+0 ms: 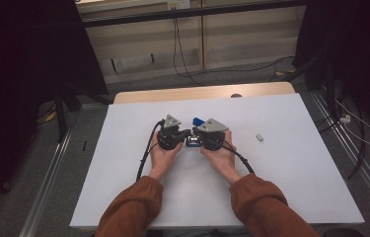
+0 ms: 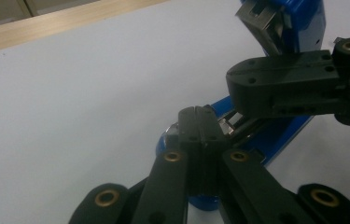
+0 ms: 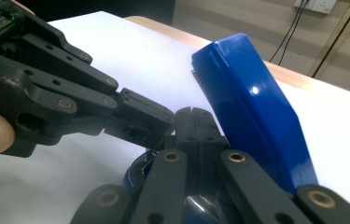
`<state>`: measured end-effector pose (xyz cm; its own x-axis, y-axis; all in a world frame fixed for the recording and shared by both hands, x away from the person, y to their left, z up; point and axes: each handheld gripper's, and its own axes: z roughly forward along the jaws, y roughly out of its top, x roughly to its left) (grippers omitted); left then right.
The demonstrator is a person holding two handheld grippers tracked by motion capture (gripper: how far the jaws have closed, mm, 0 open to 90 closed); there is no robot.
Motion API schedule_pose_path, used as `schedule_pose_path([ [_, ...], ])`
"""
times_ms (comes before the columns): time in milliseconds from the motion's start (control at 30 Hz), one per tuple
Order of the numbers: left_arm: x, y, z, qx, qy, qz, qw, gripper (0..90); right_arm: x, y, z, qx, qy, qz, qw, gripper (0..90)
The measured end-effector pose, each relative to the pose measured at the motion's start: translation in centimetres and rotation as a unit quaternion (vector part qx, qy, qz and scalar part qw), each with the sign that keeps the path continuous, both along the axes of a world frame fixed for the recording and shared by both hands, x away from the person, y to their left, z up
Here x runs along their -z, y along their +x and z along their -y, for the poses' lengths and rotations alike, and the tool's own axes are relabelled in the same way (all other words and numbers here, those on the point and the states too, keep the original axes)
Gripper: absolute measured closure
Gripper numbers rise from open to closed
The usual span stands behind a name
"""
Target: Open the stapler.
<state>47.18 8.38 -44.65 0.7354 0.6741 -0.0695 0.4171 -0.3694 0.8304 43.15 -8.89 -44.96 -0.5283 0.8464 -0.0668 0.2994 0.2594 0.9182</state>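
Note:
A blue stapler (image 1: 196, 120) lies at the middle of the white table (image 1: 123, 163), hinged wide open. Its blue top arm (image 3: 252, 107) stands up; its base (image 2: 275, 133) rests on the table. My left gripper (image 2: 199, 112) is shut, jaws pressed flat together, with its tip at the metal staple channel (image 2: 226, 125) between base and arm. My right gripper (image 3: 193, 113) is shut as well, its tip low inside the open stapler. The two grippers (image 1: 187, 133) (image 1: 196, 137) point at each other, tips almost touching. Whether either pinches any metal part I cannot tell.
A small grey block (image 1: 259, 138) lies on the table to the right of the grippers. The table's wooden back edge (image 1: 202, 92) runs behind them. Cables trail from both grippers toward the person's orange sleeves (image 1: 133, 210).

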Motion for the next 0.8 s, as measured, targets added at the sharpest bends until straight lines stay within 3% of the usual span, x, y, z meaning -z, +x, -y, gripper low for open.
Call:
schedule_pose_path([
  [800, 0.02, 0.10, -0.07, 0.005, -0.001, 0.003, 1.0000, 90.0, -0.80, 0.13, 0.23, 0.020, 0.000, 0.018, 0.9996, 90.0],
])
